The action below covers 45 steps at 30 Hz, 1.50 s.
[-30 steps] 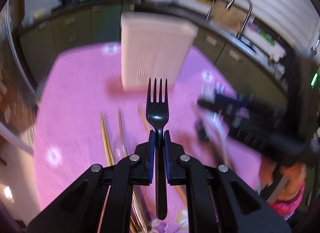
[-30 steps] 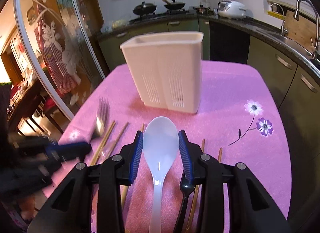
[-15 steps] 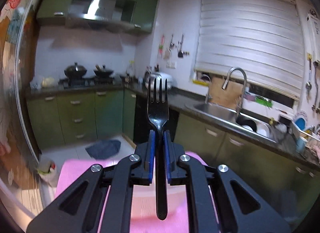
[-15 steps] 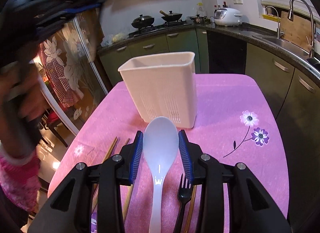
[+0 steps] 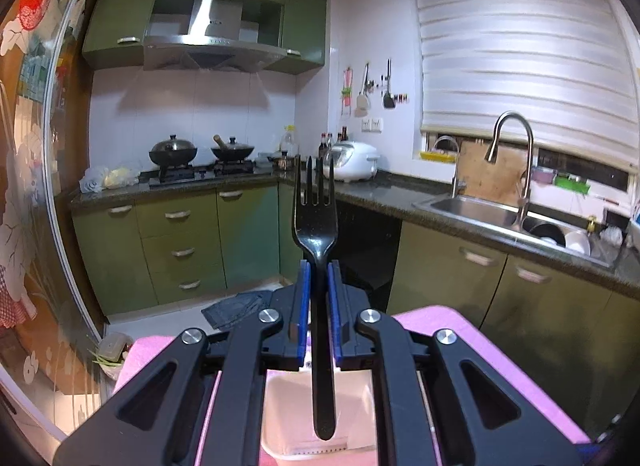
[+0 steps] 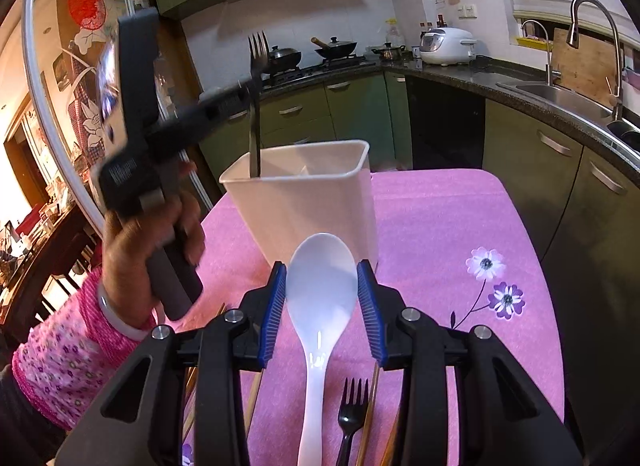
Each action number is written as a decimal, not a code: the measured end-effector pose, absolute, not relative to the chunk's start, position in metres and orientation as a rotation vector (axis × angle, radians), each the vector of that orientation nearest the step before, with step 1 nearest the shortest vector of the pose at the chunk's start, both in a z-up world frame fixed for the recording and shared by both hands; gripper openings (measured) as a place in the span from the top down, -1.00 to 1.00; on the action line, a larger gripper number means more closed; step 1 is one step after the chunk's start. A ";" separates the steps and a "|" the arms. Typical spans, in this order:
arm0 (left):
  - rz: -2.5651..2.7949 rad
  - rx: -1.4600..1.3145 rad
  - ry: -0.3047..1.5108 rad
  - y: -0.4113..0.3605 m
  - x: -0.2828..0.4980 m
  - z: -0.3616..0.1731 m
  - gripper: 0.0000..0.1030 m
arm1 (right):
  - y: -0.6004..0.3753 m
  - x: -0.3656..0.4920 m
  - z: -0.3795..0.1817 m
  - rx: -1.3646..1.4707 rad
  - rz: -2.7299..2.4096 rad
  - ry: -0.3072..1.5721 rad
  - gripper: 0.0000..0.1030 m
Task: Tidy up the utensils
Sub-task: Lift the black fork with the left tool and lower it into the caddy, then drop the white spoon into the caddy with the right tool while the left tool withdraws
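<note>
Two claws are gripping utensils: the left claw (image 5: 318, 298) is clamping a fork (image 5: 316, 225) whose handle is entering the bin (image 6: 304, 193) below and may snag its rim, while the right claw (image 6: 322, 302) is pinching a spoon (image 6: 320, 290).

Utensil holder (image 6: 304, 193) stands mid-table (image 6: 440, 225), toward the far edge. A fork (image 6: 256, 105) enters its left compartment, handle down. Near edge: second fork (image 6: 352, 414) between chopsticks (image 6: 370, 406), right of the spoon (image 6: 320, 306).

both wrist views face the stove (image 5: 202, 169); share holder (image 6: 304, 193).
</note>
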<state>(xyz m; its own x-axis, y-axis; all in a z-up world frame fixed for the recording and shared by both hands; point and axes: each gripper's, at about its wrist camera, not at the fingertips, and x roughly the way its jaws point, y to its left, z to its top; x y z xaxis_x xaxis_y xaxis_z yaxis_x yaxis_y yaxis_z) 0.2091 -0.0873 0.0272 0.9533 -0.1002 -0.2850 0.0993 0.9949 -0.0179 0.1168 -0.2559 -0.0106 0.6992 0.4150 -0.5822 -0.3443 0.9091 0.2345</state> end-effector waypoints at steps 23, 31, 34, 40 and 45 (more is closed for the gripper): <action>-0.146 -0.038 0.364 -0.054 0.157 0.024 0.60 | -0.220 0.214 0.110 0.133 0.241 0.127 0.29; -0.167 -0.055 0.349 -0.044 0.129 0.040 0.58 | -0.206 0.251 0.079 0.083 0.209 0.107 0.28; -0.174 -0.063 0.354 -0.043 0.123 0.043 0.58 | -0.206 0.249 0.057 0.088 0.224 0.149 0.28; -0.192 -0.058 0.381 -0.050 0.110 0.039 0.57 | -0.210 0.230 0.025 0.076 0.231 0.203 0.27; -0.195 -0.059 0.420 -0.055 0.100 0.031 0.54 | -0.212 0.206 0.011 0.033 0.241 0.245 0.06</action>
